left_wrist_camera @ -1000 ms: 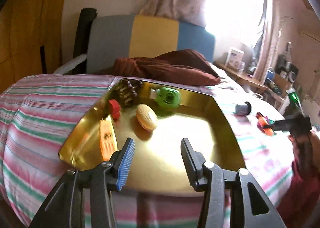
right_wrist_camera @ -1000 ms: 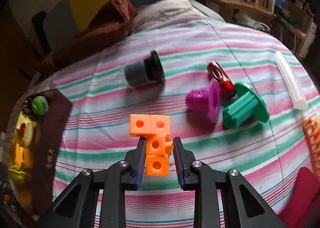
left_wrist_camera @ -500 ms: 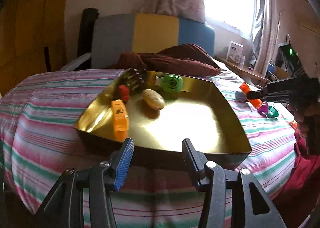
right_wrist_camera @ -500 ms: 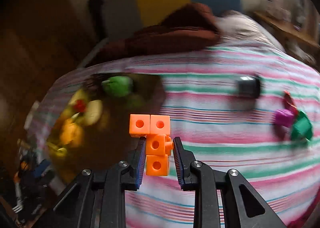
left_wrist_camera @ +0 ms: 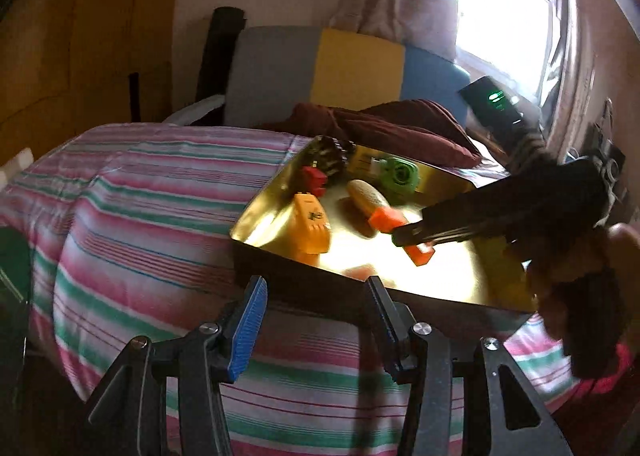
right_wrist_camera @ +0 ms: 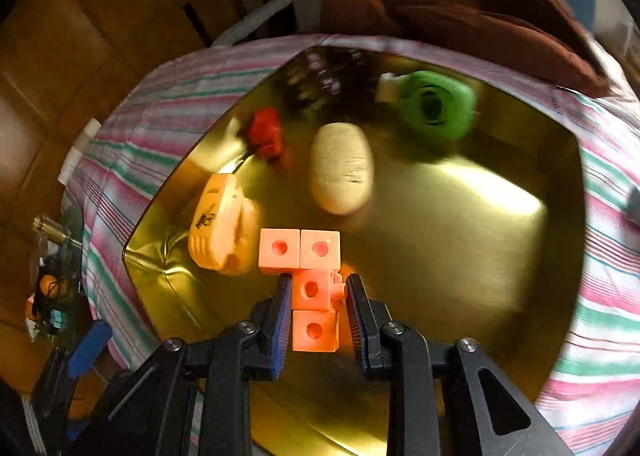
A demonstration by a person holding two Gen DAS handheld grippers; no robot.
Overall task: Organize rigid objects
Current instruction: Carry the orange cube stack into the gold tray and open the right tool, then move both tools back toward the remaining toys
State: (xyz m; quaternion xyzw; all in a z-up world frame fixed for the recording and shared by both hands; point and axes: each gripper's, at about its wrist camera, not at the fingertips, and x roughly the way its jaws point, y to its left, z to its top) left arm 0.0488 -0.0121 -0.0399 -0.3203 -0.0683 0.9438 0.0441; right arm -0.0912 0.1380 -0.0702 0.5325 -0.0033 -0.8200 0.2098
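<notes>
My right gripper is shut on an orange block of linked cubes and holds it above the gold tray, near its front left. The tray holds an orange toy, a beige oval piece, a red piece, a green round piece and a dark piece. In the left wrist view the right gripper reaches over the tray from the right with the orange block. My left gripper is open and empty, just before the tray's near edge.
The tray lies on a striped pink, green and white bedspread. A dark red cloth and a grey, yellow and blue cushion lie behind the tray. A bright window is at the back right.
My right gripper has carried the orange block from over the bedspread to above the tray. My left gripper has drawn back and left, so the tray sits farther right.
</notes>
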